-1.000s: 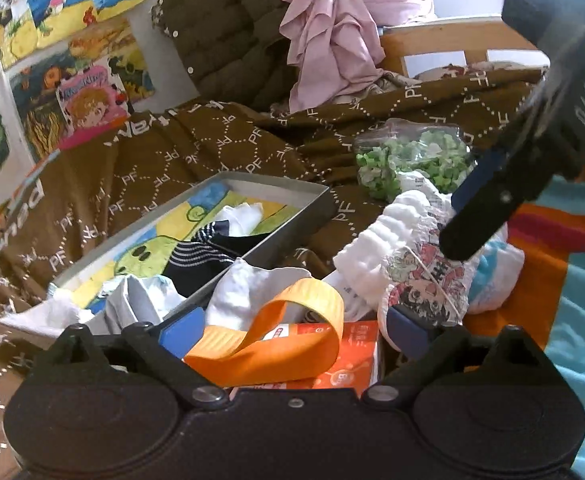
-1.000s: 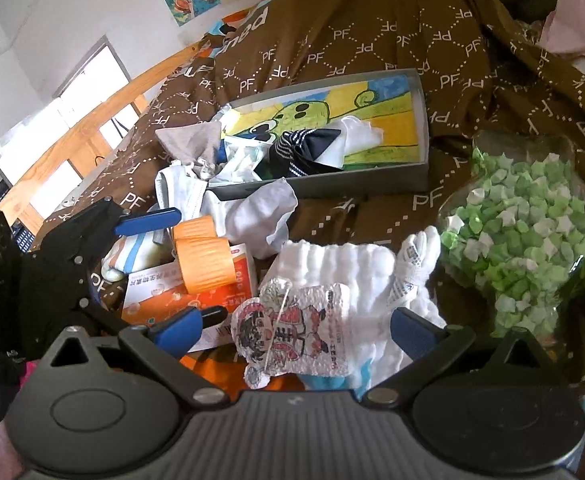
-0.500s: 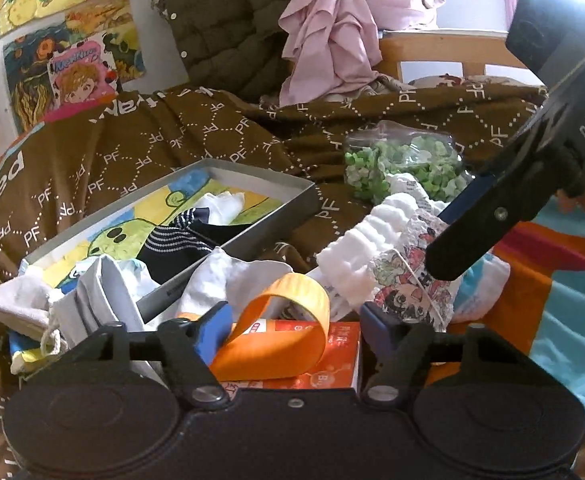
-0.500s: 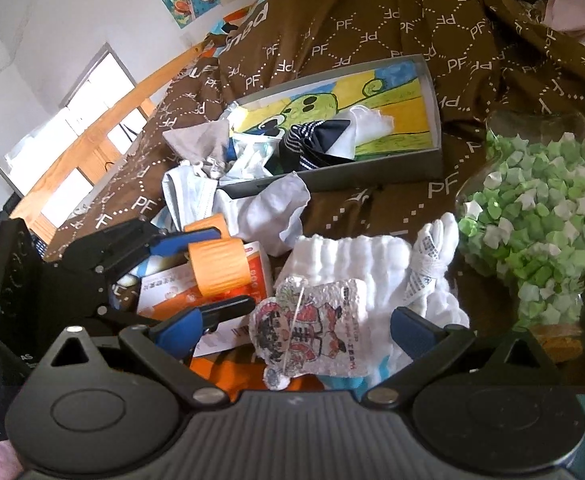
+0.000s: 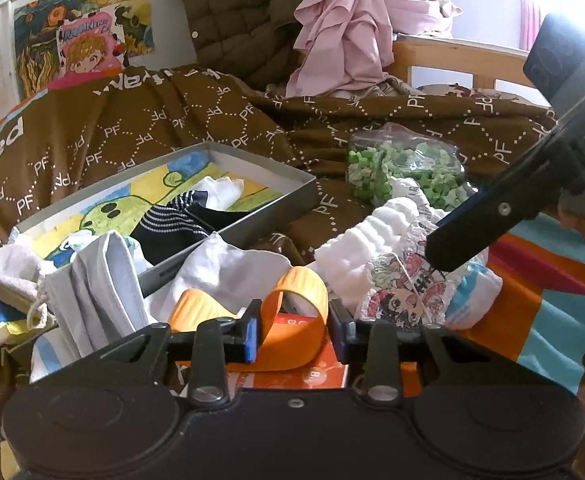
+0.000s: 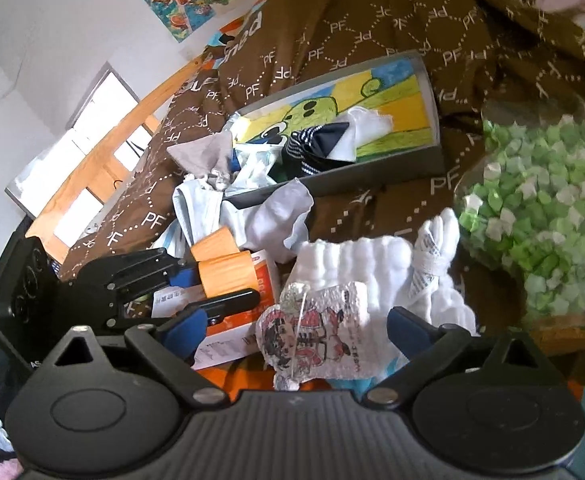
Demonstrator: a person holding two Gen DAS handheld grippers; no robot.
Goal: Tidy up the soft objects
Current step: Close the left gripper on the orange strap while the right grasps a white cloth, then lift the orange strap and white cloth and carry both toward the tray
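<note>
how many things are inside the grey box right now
2 clearly: a navy striped sock mid-box and a white cloth just behind it, both inside the grey box. More pale fabric bunches at its near end, possibly hiding other items.

A home bedroom, likely a child's. Bed spread with a brown blanket (image 5: pixel 140 128) printed "PF", wooden bed frame (image 5: pixel 452 56) behind. Cartoon posters (image 5: pixel 88 40) taped to the white wall. Quilted dark jacket (image 5: pixel 236 12) and pink garment (image 5: pixel 352 28) heaped at the head end. Grey box (image 5: pixel 276 216) with a cartoon-painted bottom, socks inside. Bag of green paper stars (image 6: pixel 540 200) close by. Bright window (image 6: pixel 88 136), perhaps a glazed door, blurred at the fisheye edge.
</note>
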